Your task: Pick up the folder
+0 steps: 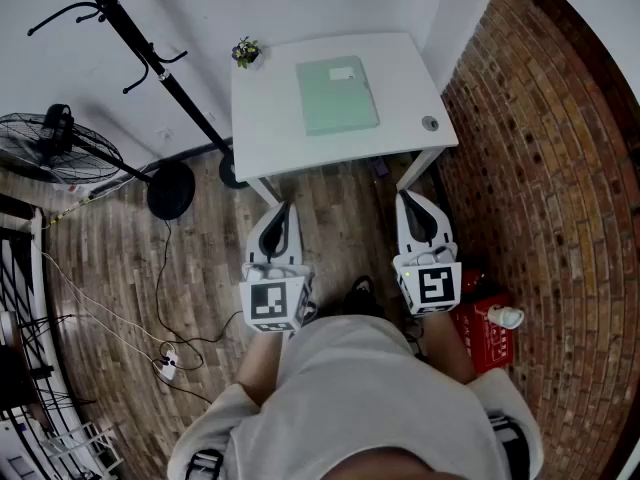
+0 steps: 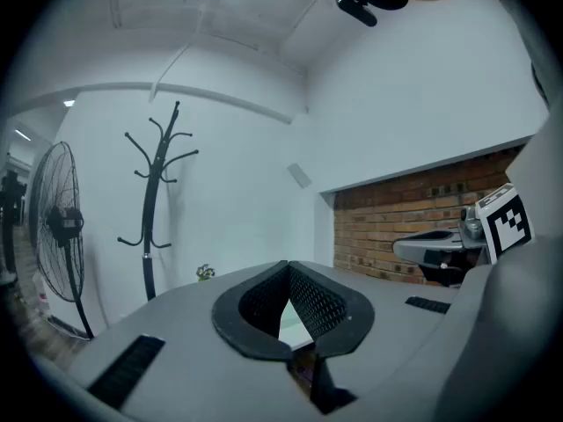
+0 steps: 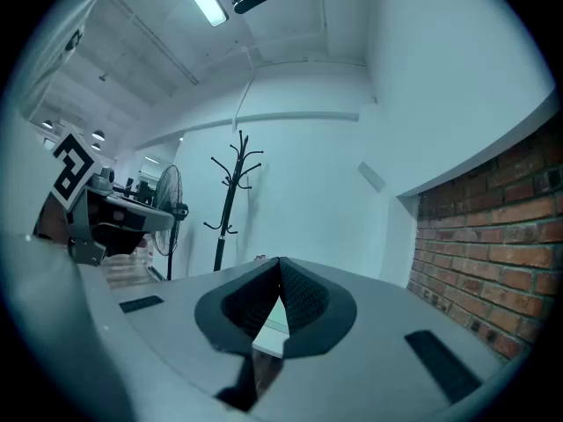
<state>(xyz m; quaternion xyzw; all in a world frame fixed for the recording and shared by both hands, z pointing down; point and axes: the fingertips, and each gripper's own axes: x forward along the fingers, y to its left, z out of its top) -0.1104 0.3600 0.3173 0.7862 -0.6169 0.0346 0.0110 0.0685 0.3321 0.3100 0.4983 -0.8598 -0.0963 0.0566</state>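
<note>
Folder [image 1: 337, 95] pale green, rectangular and plain-faced, with a small lighter label patch near its far edge; lying flat around the middle of the white desk [image 1: 265, 118], long sides pointing away from the person. Small potted plant [image 1: 245, 51] at the desk's far left corner and round grey grommet [image 1: 430, 123] near the right edge, both apart from the folder. Held level over the wooden floor [image 1: 340, 203], left gripper [image 1: 284, 208] and right gripper [image 1: 409, 198], just short of the desk's near edge and well apart from the folder. Left fingers [image 2: 318, 301] clenched tip to tip, empty; right fingers [image 3: 303, 299] likewise pressed together on nothing. Through the gap under the closed tips, only a pale sliver of desk (folder not to be made out there). Coat stand [image 1: 150, 63] and fan [image 1: 50, 148] off to the left, brick wall [image 1: 540, 168] to the right
</note>
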